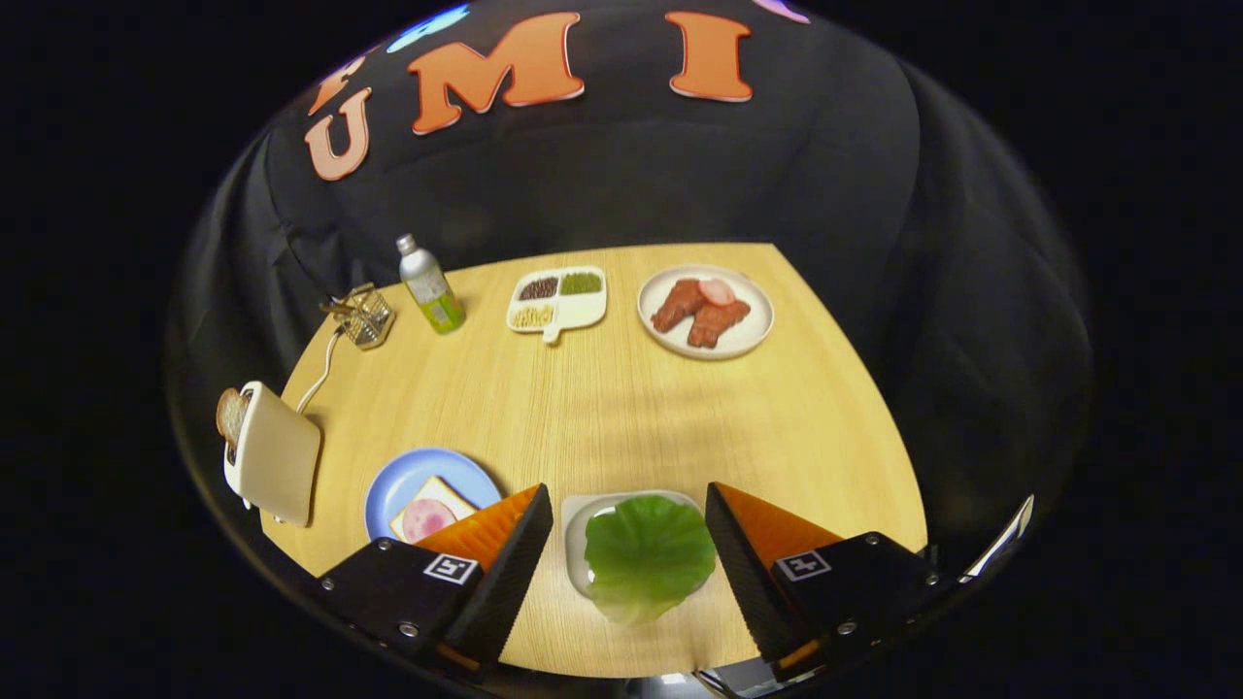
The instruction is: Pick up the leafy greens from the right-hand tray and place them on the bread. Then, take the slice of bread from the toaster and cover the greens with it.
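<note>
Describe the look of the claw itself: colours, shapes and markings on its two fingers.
The claw has two wedge-shaped fingers that taper forward: orange on their top faces, black and finely ribbed on the inner faces. Each is mounted on a black block fixed with small silver screws, and each block carries a square black-and-white marker tag. The fingers stand apart, either side of the leafy greens.

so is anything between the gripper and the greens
Nothing visible. The greens lie on their tray between the open gripper's fingers, uncovered. The bread on the blue plate sits just beyond the left finger.
</note>
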A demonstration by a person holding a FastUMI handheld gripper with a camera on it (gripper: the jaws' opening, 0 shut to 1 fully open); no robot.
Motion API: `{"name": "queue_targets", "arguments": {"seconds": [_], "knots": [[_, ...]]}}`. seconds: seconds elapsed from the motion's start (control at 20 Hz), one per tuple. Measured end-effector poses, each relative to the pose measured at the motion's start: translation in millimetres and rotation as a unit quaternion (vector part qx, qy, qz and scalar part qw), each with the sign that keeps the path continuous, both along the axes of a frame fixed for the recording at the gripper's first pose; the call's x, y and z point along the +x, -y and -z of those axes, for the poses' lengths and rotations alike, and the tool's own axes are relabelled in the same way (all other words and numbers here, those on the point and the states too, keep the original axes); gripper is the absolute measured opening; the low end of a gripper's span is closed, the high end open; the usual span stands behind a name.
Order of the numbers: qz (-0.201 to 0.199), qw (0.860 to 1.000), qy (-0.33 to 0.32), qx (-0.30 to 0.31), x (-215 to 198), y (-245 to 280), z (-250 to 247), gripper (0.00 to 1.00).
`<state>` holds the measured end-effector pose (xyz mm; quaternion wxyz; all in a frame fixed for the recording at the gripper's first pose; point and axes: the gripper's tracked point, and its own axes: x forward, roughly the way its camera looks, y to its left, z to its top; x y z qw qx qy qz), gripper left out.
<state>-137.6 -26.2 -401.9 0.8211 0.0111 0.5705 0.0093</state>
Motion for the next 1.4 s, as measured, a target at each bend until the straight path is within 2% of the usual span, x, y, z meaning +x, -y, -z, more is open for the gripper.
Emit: {"name": "queue_targets", "arguments": {"seconds": [0.2, 0.4, 0.55, 1.0, 1.2, 1.3, 1.35, 1.4], "knots": [[-0.011, 0.998, -0.068, -0.016, -30.3, 8.9, 32.2, 0.95], [-0.007, 0.993, -0.114, -0.008, -46.8, 6.3, 64.1, 0.95], [-0.01, 0.989, -0.149, -0.011, -58.4, 5.8, 85.3, 0.88], [-0.032, 0.98, -0.187, -0.051, -63.1, 9.2, 119.6, 0.85], [-0.029, 0.98, -0.192, -0.046, -62.8, 7.1, 121.9, 0.84], [-0.014, 0.98, -0.198, -0.032, -64.6, 4.8, 122.7, 0.8], [-0.007, 0.98, -0.196, -0.031, -63.8, 4.6, 122.9, 0.73], [-0.005, 0.98, -0.198, -0.031, -64.4, 4.4, 122.3, 0.7]]}}
